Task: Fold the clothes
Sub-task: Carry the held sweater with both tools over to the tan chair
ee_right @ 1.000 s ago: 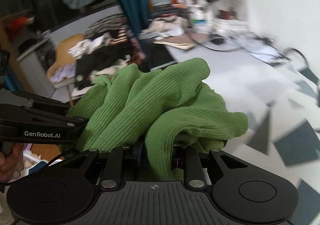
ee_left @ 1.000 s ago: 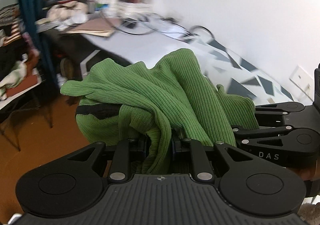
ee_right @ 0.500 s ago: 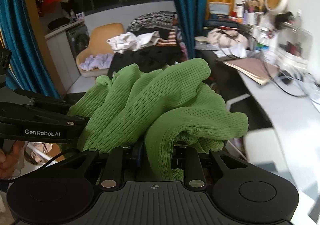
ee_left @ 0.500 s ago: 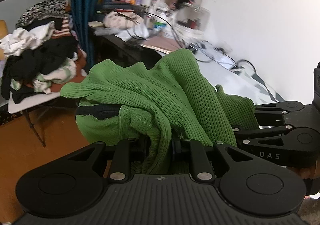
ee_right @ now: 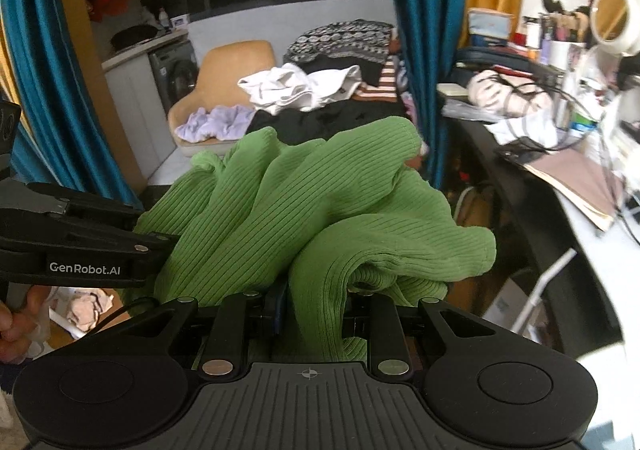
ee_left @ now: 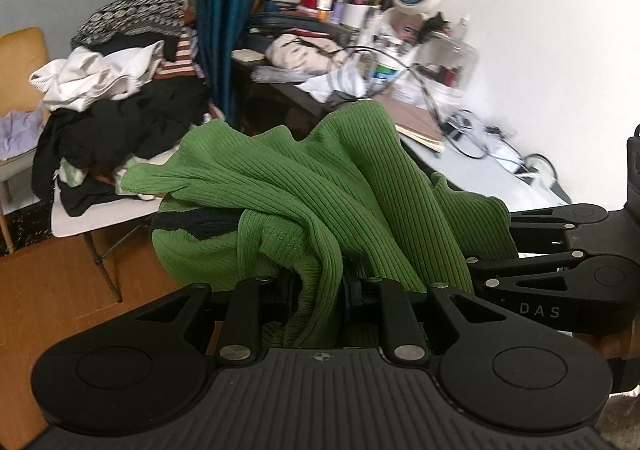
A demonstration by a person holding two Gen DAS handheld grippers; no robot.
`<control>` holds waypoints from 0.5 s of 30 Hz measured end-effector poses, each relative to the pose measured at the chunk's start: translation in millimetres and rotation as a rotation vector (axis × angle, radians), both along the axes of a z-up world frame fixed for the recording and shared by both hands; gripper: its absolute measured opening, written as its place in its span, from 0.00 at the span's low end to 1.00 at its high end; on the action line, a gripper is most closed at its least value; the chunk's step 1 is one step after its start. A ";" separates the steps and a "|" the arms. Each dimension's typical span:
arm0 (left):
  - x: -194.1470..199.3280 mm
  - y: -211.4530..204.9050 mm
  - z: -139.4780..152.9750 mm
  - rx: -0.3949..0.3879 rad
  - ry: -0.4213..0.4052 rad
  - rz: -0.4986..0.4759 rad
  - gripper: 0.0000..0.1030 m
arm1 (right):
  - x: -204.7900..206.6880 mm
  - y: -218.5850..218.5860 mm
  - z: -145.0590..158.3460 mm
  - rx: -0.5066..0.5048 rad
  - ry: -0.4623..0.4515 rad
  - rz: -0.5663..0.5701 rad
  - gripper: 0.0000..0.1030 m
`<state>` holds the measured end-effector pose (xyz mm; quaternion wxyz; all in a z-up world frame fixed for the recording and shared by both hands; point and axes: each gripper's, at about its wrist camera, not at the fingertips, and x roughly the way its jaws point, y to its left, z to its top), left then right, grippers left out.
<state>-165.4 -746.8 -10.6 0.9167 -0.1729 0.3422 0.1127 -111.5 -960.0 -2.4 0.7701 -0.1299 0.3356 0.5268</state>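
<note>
Both black grippers, left and right, pinch the bunched green ribbed garment between them; it blocks the near view, with a heaped clothes pile far behind

A lived-in home bedroom: ahead of the tongs a clothes heap covers a chair; to their right a cluttered dresser holds a round mirror, left a washing machine.
</note>
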 end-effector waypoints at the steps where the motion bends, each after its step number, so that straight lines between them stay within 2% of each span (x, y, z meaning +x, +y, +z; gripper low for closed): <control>1: 2.0 7.9 -1.2 -0.001 0.003 0.009 0.19 | 4.9 8.8 -2.1 0.001 0.006 0.010 0.20; 4: 10.2 32.4 -4.0 -0.003 0.012 0.035 0.19 | 27.8 40.2 -9.4 0.009 0.023 0.043 0.20; 8: 44.4 73.4 -1.0 0.025 0.004 0.072 0.19 | 71.0 84.4 -13.6 0.044 0.033 0.084 0.20; 15: 110.4 137.4 18.3 0.055 0.002 0.168 0.19 | 165.4 166.6 -0.3 0.093 0.044 0.176 0.20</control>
